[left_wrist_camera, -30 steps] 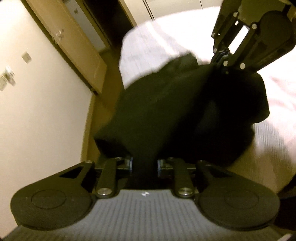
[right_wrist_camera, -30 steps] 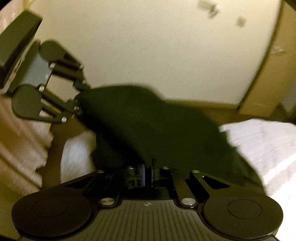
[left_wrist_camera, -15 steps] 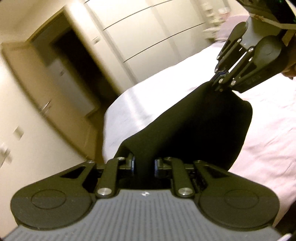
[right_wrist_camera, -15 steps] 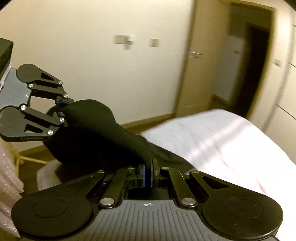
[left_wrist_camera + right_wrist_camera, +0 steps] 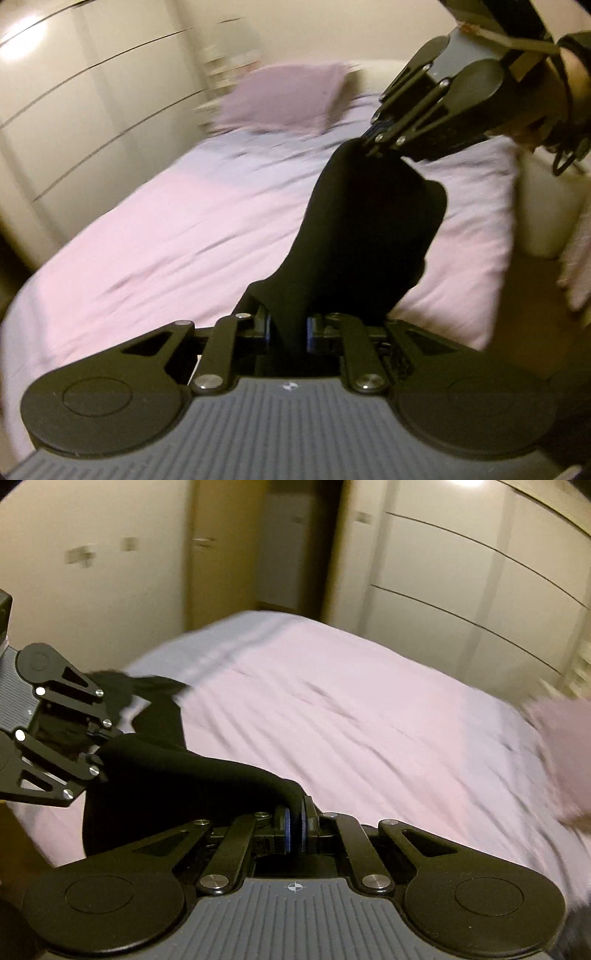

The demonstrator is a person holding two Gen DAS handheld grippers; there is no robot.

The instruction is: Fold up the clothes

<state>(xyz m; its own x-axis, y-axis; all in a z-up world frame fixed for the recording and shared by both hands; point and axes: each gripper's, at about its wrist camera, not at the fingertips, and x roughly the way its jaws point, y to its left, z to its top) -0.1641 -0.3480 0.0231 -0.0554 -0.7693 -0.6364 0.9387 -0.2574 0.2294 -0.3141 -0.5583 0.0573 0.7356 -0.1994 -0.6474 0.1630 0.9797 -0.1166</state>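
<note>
Cloth [image 5: 369, 229], black, hangs mid-frame over the bed [image 5: 166, 221], clamped by your left hand-held gripper [image 5: 288, 328] and right hand-held gripper [image 5: 295, 827]; keep it taut, lower evenly.

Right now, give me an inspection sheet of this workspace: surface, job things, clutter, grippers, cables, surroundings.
Surface: bed with a pale pink cover, lightly wrinkled, blurred by motion.
Job's things: one black garment, held up between both grippers, its lower part hanging toward the bed.
Clutter: pink pillow at the far end of the bed; nothing else seen on the cover.
Grippers: left gripper shut on the garment; right gripper shut on its other end.
Cables: nothing seen.
Surroundings: white wardrobe doors, a doorway, beige wall with switches.
</note>
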